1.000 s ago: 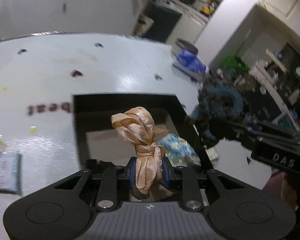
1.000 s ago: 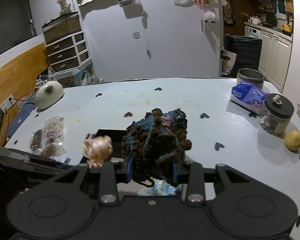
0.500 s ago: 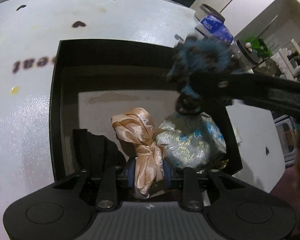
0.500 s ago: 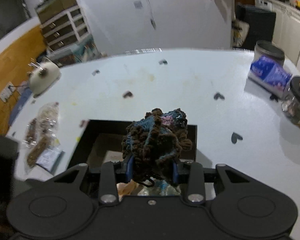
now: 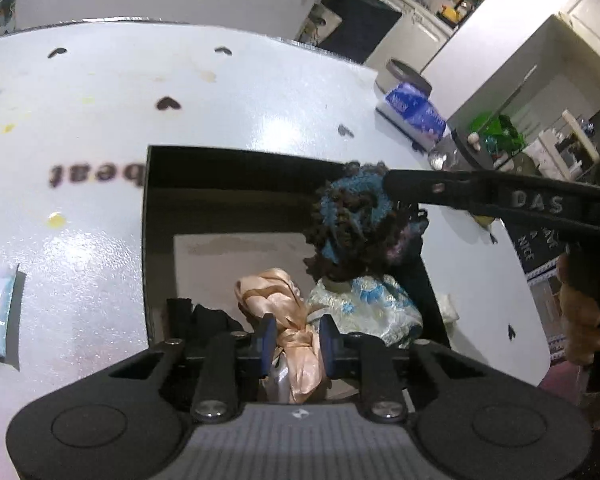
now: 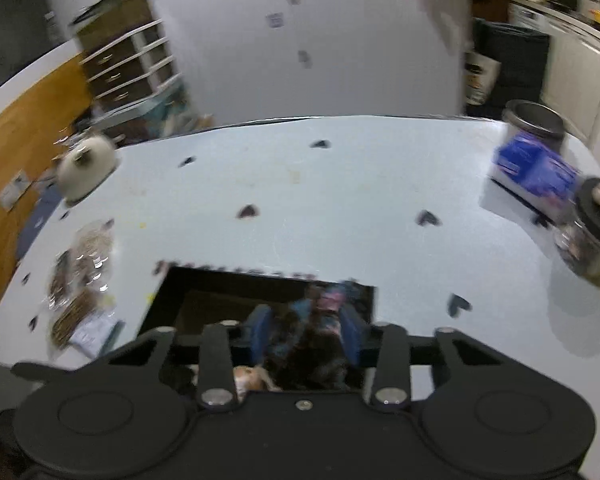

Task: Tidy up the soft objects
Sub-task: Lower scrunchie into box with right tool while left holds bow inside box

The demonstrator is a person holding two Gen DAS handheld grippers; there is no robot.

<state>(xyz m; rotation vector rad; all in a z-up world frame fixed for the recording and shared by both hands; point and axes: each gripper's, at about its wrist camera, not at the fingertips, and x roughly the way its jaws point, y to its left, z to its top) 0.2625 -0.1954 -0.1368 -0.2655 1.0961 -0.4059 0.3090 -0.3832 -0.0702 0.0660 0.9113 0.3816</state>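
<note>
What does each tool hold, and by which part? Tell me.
Left tool: the peach satin scarf, pinched at its knotted waist. Right tool: the blue-brown crocheted bundle, gripped around its middle.

We saw a glossy peach satin scrunchie (image 5: pixel 290 312), a rough, woolly crocheted one (image 5: pixel 360 220), shiny brocade cloth (image 5: pixel 372 308), a matt black box (image 5: pixel 228 168), and a smooth, glossy white worktop (image 5: pixel 260 92).
</note>
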